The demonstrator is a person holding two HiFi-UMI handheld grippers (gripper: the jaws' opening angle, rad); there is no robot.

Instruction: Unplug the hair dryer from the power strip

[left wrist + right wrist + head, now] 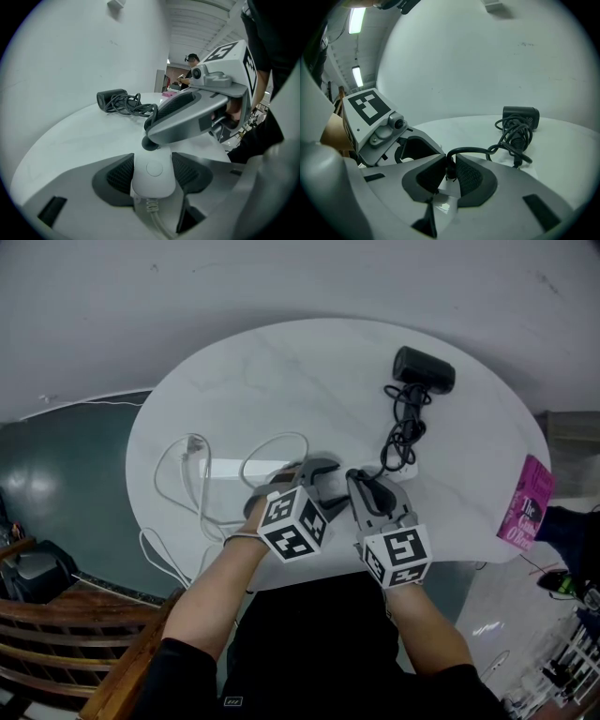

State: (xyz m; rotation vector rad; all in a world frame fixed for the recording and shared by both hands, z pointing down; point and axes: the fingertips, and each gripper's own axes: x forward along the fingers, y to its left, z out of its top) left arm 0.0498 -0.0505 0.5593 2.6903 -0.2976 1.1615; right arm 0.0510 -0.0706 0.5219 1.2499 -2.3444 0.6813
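Clamping power strip (pixel 153 180), left gripper (pixel 153 165) jaws; right gripper (pixel 449 171) jaws pinch plug (pixel 450 168), near table (pixel 281 371) edge

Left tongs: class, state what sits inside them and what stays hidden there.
The white power strip sits pinched inside the left tongs, cable trailing back. The right tongs, shut on the black plug, cover its far end; sockets unseen.

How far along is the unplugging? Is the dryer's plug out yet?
Done: both grips look set. The left gripper clamps the end of the white power strip, and the right gripper pinches the black plug. In hand: the pull itself, as the plug seems seated, not yet out. Left: draw it free. The hair dryer lies untouched at the far side of the table.
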